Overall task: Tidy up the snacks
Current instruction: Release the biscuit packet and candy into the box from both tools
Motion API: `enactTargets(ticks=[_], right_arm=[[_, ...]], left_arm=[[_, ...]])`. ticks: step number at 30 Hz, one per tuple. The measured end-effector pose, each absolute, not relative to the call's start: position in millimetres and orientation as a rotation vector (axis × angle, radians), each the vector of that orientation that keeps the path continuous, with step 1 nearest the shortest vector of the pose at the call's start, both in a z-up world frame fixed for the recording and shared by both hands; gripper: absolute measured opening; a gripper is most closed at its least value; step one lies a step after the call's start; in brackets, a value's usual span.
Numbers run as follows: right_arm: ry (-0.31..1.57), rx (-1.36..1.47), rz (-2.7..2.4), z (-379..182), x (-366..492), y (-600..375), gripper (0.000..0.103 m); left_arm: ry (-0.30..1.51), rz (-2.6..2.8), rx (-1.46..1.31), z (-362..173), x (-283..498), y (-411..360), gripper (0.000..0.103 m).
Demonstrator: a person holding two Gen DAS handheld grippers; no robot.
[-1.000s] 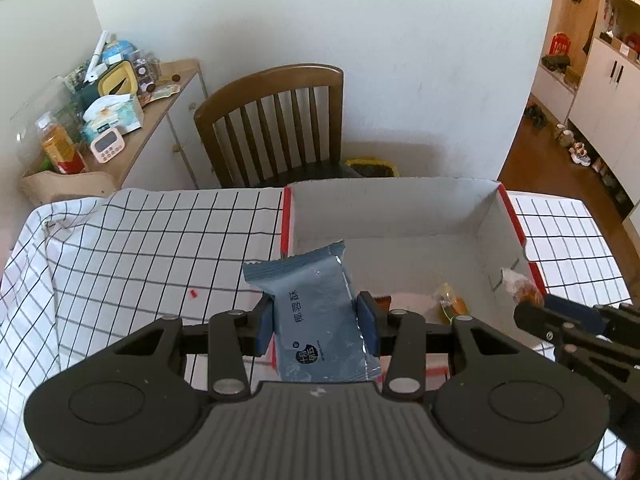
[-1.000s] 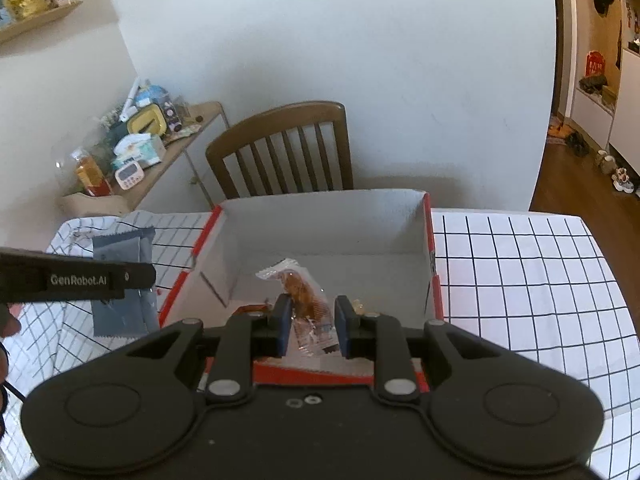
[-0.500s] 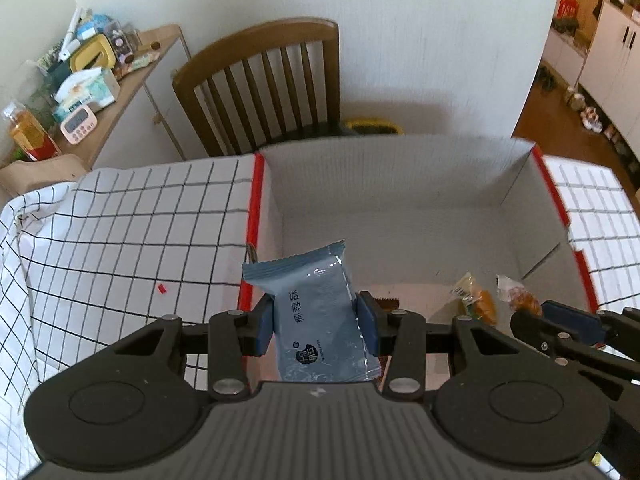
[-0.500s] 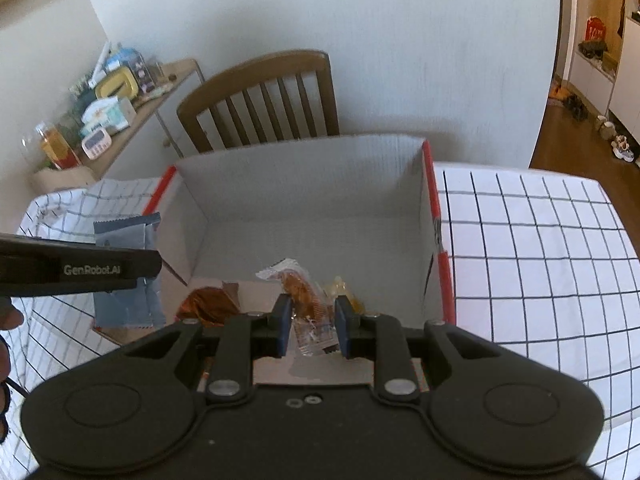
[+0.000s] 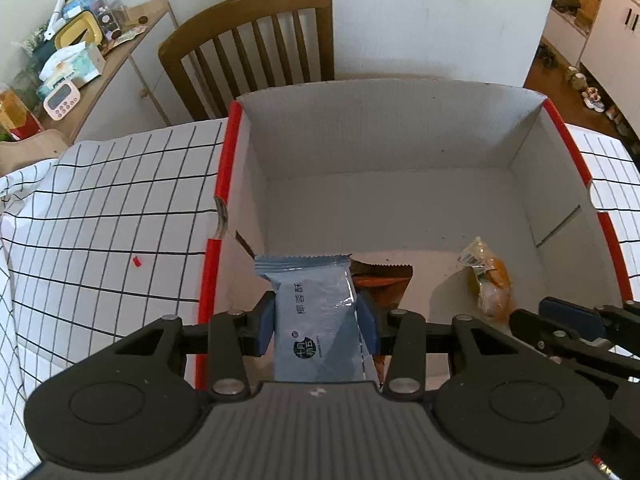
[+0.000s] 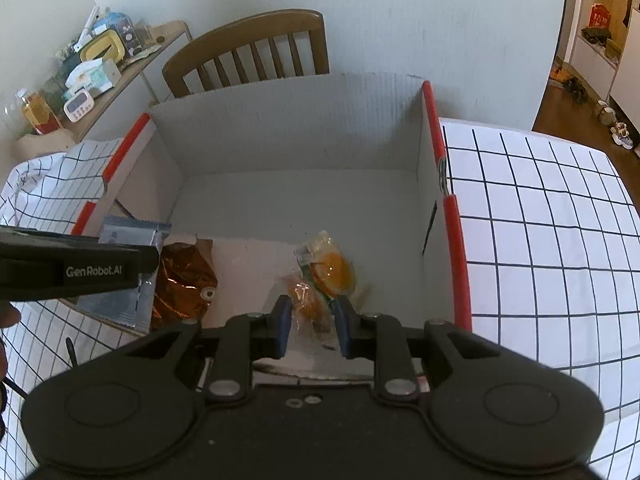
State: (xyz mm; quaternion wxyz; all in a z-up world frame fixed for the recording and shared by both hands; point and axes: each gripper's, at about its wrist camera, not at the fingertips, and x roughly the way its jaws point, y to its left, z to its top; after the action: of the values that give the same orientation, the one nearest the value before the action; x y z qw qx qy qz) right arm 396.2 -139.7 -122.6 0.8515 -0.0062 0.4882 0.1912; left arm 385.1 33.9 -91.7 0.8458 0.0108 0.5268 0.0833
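My left claw [image 5: 316, 330] is clamped on a blue snack packet [image 5: 318, 320], both blue pads pressed against its sides, and the packet stands upright at the near left corner of the white cardboard box [image 5: 380, 132] with red edges. Just behind the packet, a brown foil bag [image 6: 182, 284] lies on the box floor. My right claw [image 6: 310, 326] is narrowed on a small clear-wrapped pastry [image 6: 306, 304], held low inside the box toward its near side. Touching that pastry, or just past it, a second clear wrapper with an orange-yellow snack [image 6: 330, 266] rests on the box floor. From the left view that same yellow snack [image 5: 490, 280] lies near the right wall, and the tip of my right claw reaches in beside it. The box sits on a tabletop covered with a white cloth with a black grid [image 5: 100, 208]. A wooden chair [image 5: 256, 52] stands behind the box against the wall.
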Motion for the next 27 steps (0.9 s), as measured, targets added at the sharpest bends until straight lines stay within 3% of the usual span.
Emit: enactTargets(ticks=[14,23,27], right_arm=[[1.005,-0.005,0.411,-109.2,388.0,-142.3,0.028],[0.952,-0.003,0.430,-86.6,371.3,-148.2,0.031],[0.921,-0.007,0.452,-75.9,360.3,-151.1,0.037]], left_arm=[[1.071,0.151,-0.031,-69.2,366.3,37.4,0.059],[1.021,0.151,-0.049,-46.2,342.4,41.9,0.059],[0.989,0.142,-0.061,-33.3,328.0,41.3,0.059]])
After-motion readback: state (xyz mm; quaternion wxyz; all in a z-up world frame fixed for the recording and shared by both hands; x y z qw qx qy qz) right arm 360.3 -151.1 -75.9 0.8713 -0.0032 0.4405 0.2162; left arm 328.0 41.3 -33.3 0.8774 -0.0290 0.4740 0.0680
